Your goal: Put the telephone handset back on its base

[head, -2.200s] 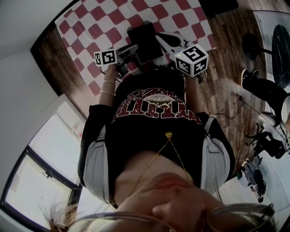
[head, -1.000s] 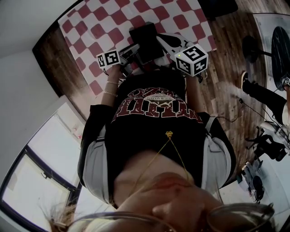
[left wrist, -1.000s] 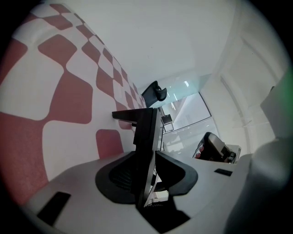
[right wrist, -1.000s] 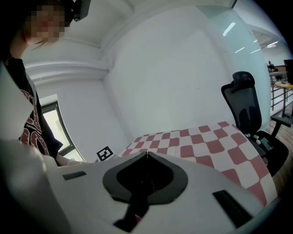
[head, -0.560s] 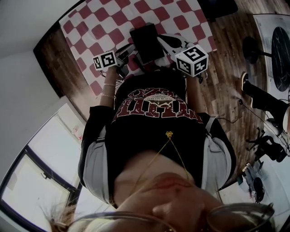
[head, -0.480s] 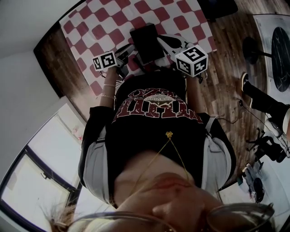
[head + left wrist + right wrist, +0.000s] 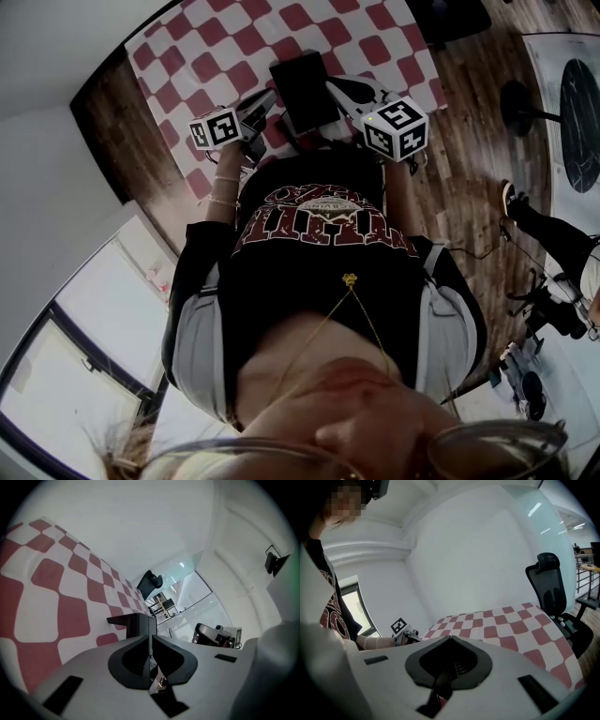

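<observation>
The black telephone (image 7: 305, 89) lies on the red-and-white checked cloth (image 7: 206, 56); I cannot tell its handset from its base. My left gripper (image 7: 265, 101) hovers at the phone's left edge. In the left gripper view its jaws (image 7: 150, 637) have just been closing and now stand together with only a thin slit. Nothing shows between them, and the phone's dark block (image 7: 133, 623) sits just beyond the tips. My right gripper (image 7: 336, 86) rests at the phone's right side. Its jaws (image 7: 450, 637) meet at the tips, with nothing in them.
A black office chair (image 7: 548, 588) stands past the table's far end. Wooden floor (image 7: 469, 141) runs along the right of the table, with a chair base (image 7: 520, 94) and someone's foot (image 7: 511, 197) on it. A white wall lies behind the table.
The left gripper has shifted slightly left and rolled beside the phone. The right gripper and the phone have stayed put. The foot on the floor has moved.
</observation>
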A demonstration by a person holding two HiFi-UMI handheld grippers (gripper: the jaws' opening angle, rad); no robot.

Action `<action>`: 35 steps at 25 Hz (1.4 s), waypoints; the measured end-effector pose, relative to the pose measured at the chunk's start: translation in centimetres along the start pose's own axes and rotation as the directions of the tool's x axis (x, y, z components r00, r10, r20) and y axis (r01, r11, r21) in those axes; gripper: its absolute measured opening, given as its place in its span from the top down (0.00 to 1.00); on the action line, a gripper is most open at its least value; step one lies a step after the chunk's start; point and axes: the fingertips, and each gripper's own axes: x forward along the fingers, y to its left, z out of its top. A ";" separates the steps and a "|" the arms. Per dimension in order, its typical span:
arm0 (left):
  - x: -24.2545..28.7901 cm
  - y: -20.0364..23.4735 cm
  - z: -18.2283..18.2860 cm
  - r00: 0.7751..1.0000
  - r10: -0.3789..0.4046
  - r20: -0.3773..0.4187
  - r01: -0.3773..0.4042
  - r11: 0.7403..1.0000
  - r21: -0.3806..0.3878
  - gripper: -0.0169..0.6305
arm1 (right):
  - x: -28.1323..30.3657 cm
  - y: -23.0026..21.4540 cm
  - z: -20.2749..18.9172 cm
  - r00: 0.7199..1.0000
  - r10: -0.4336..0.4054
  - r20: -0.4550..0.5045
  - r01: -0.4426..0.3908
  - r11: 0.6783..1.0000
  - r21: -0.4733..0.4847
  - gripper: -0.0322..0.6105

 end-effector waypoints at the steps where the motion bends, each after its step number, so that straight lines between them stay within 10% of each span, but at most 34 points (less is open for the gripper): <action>1: 0.1 -0.2 -0.1 1.000 -0.009 -0.003 0.009 1.000 0.001 0.93 | 0.0 0.0 -0.1 1.000 -0.003 -0.005 0.003 1.000 0.001 0.92; 18: 2.3 -4.7 -2.0 0.991 -0.014 -0.131 0.041 0.978 0.207 0.96 | -0.5 0.2 -0.7 1.000 -0.011 -0.014 0.011 1.000 0.021 0.92; 35: 2.0 -10.7 1.8 0.997 -0.051 -0.056 0.068 0.932 0.355 0.96 | -1.5 0.9 1.4 0.995 0.007 0.096 -0.014 0.997 0.077 0.92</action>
